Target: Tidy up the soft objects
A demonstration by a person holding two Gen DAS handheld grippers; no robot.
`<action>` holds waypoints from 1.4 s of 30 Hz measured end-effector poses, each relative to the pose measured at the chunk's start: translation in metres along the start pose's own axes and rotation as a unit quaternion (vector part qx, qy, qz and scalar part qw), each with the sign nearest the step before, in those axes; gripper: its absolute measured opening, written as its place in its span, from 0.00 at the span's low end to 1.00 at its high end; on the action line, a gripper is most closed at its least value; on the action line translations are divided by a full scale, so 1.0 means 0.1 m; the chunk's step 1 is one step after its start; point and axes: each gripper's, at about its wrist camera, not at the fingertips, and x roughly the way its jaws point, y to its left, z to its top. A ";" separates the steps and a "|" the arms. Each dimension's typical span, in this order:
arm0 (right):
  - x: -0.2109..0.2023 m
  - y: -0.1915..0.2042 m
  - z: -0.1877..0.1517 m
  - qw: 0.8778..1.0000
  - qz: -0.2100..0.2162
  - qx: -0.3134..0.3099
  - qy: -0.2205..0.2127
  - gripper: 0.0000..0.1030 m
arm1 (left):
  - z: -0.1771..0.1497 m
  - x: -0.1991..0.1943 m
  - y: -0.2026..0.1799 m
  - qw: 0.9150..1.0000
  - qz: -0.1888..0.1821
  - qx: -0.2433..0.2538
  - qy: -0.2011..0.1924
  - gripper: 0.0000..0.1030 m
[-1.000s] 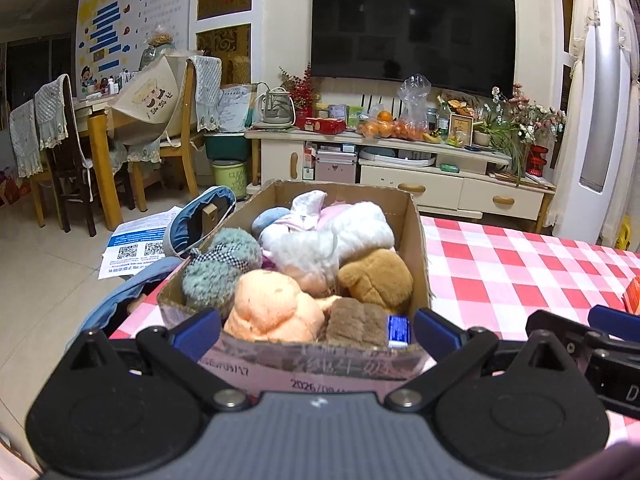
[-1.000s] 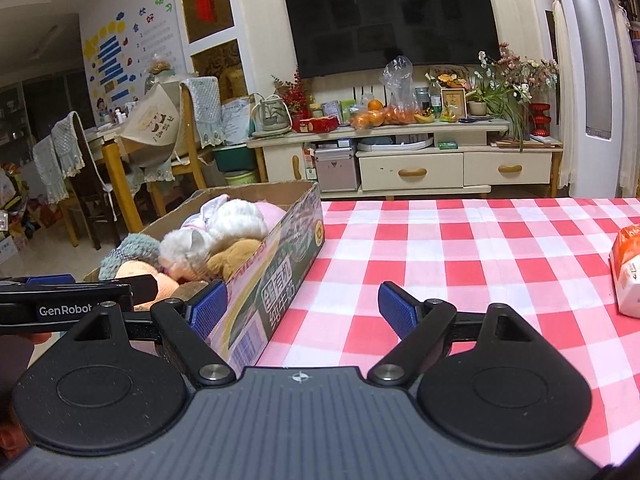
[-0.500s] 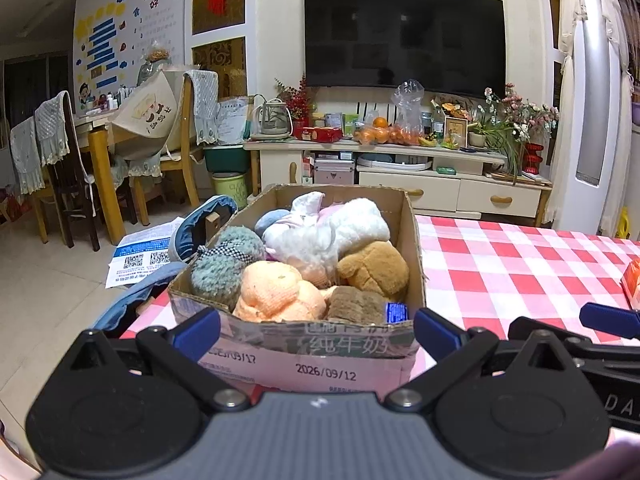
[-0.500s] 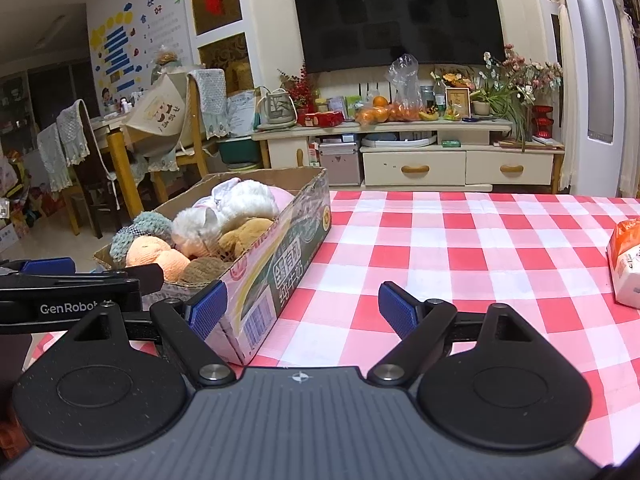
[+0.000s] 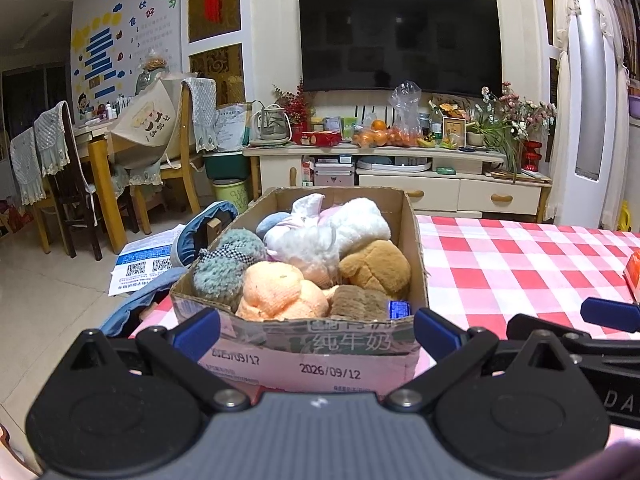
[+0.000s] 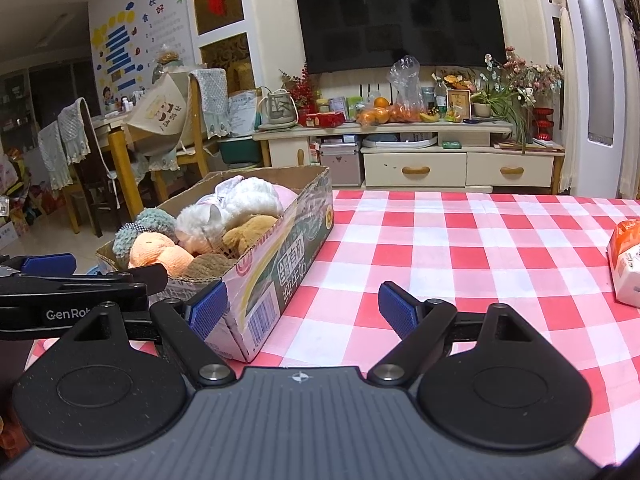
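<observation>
A cardboard milk box [image 5: 320, 344] [image 6: 280, 276] stands at the left end of the red-checked table [image 6: 460, 248]. Several plush toys fill it: an orange one [image 5: 276, 290] [image 6: 160, 254], a teal one [image 5: 224, 264], a white one [image 5: 340, 228] [image 6: 240, 204] and a brown one [image 5: 376, 266]. My left gripper [image 5: 316, 330] is open and empty just in front of the box's near wall. My right gripper [image 6: 302, 312] is open and empty beside the box's right near corner. The right gripper's finger shows at the edge of the left wrist view.
An orange-and-white packet [image 6: 626, 264] lies at the table's right edge. A blue-cushioned chair [image 5: 200, 236] stands left of the box. Beyond the table are a TV cabinet [image 5: 420, 184], a dining table with chairs [image 5: 100, 168] and papers on the floor [image 5: 140, 264].
Both grippers have drawn back and risen a little from the box, so it sits farther away in both views. Nothing was taken hold of or let go.
</observation>
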 end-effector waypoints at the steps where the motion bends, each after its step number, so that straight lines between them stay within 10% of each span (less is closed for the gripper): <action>1: 0.00 0.00 0.00 1.000 0.000 0.000 0.000 1.00 | 0.00 0.00 0.00 1.000 0.000 0.001 -0.001 0.99; 42: 0.02 -0.23 -0.01 1.000 0.007 0.015 -0.003 1.00 | -0.03 0.14 -0.17 1.000 0.016 0.010 0.010 0.99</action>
